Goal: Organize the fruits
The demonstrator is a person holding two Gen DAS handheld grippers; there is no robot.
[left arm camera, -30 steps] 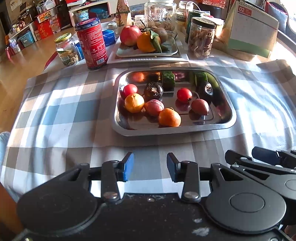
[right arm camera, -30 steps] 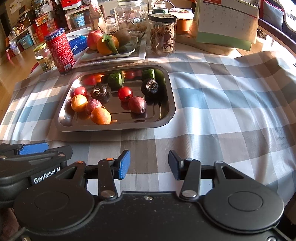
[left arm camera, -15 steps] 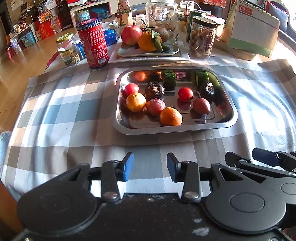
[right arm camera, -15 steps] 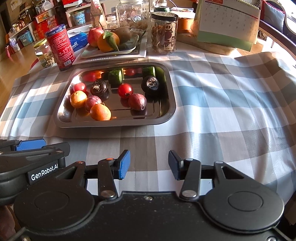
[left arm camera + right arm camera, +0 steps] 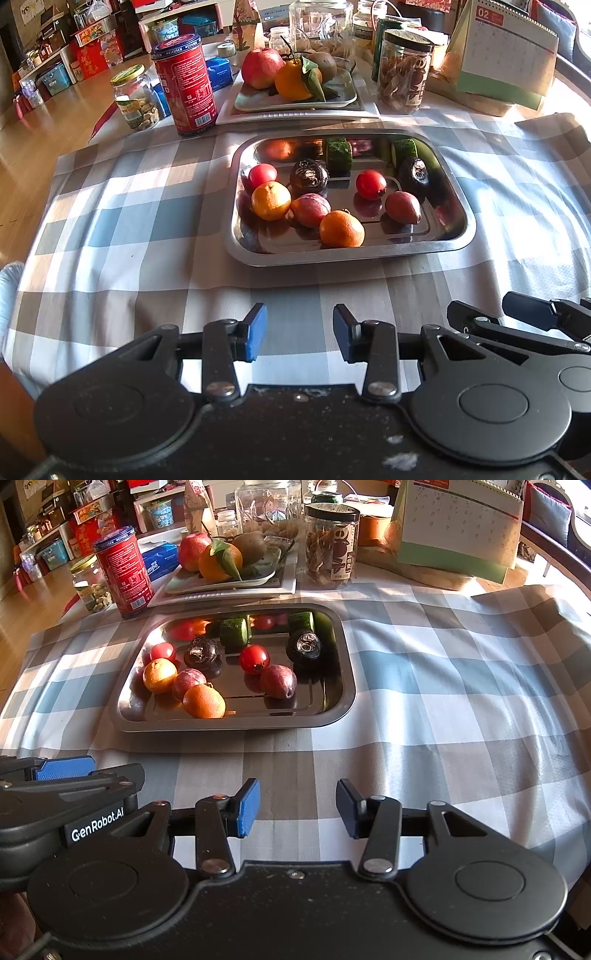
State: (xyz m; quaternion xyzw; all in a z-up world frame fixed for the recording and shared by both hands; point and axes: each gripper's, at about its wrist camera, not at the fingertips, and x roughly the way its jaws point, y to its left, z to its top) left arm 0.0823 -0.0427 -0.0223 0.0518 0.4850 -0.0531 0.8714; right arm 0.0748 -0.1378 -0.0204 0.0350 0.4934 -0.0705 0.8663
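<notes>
A steel tray (image 5: 454,243) (image 5: 343,705) on the checked cloth holds two oranges (image 5: 341,229) (image 5: 270,200), two red tomatoes (image 5: 371,184) (image 5: 262,175), two purple plums (image 5: 402,208) (image 5: 309,209), two dark round fruits (image 5: 308,175) (image 5: 414,172) and two green cucumber pieces (image 5: 338,153). My left gripper (image 5: 299,330) is open and empty, over the cloth in front of the tray. My right gripper (image 5: 297,808) is open and empty beside it, to the right of the left one.
Behind the tray a plate (image 5: 343,99) holds an apple (image 5: 263,67), a leafy orange (image 5: 297,82) and a kiwi (image 5: 325,64). A red can (image 5: 183,85), a nut jar (image 5: 135,98), a snack jar (image 5: 404,70) and a desk calendar (image 5: 506,51) stand at the back.
Both grippers have edged slightly forward toward the tray; the tray sits a little lower and larger in both views. Both stay open and empty.
</notes>
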